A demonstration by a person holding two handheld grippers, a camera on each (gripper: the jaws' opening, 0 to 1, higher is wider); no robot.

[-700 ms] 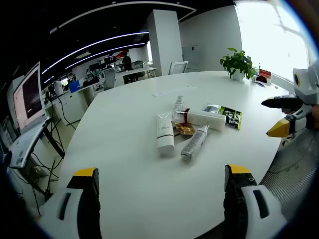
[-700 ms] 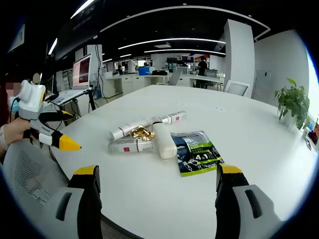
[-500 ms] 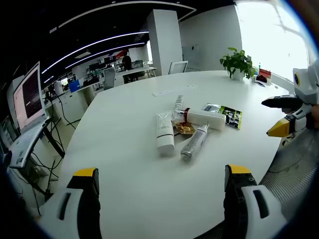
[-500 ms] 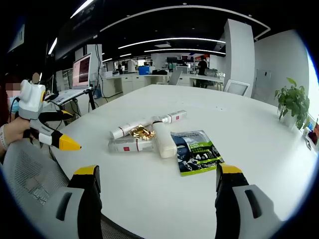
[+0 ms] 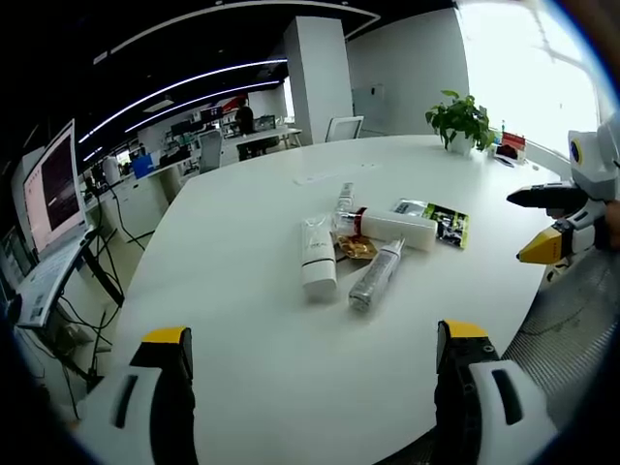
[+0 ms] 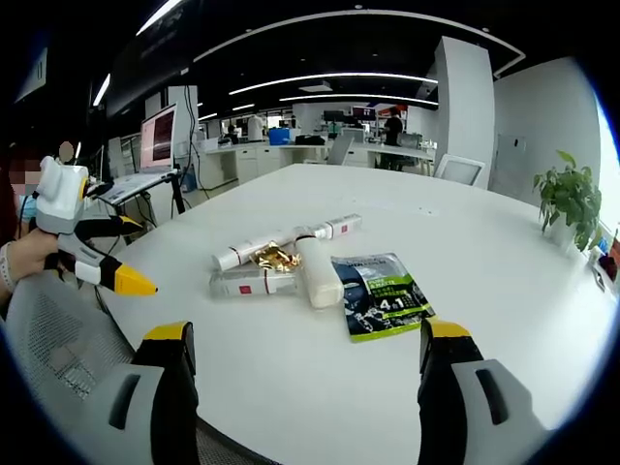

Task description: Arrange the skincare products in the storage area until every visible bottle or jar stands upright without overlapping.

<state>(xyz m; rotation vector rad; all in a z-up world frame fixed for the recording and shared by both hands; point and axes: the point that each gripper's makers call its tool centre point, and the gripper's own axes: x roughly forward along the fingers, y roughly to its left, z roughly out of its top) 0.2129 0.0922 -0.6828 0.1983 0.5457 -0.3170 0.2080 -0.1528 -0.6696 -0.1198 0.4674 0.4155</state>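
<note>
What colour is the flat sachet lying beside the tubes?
The flat sachet is dark green and black with white print, clearest in the right gripper view.

The desk [image 6: 504, 291] is plain white. On it lie a white tube [image 5: 317, 256], a silvery clear tube [image 5: 373, 275], a white bottle [image 5: 397, 228] with a red band, a gold crinkled wrapper [image 6: 274, 258], and a dark green sachet [image 6: 385, 294] with white lettering. Each tool [image 5: 312, 387] [image 6: 302, 383] is grey-white with yellow tips.

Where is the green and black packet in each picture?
Left gripper view: the green and black packet lies flat right of centre, at the pile's far right end.
Right gripper view: the packet lies near the middle, right of the pile.
Shared landmark: the potted plant.
</note>
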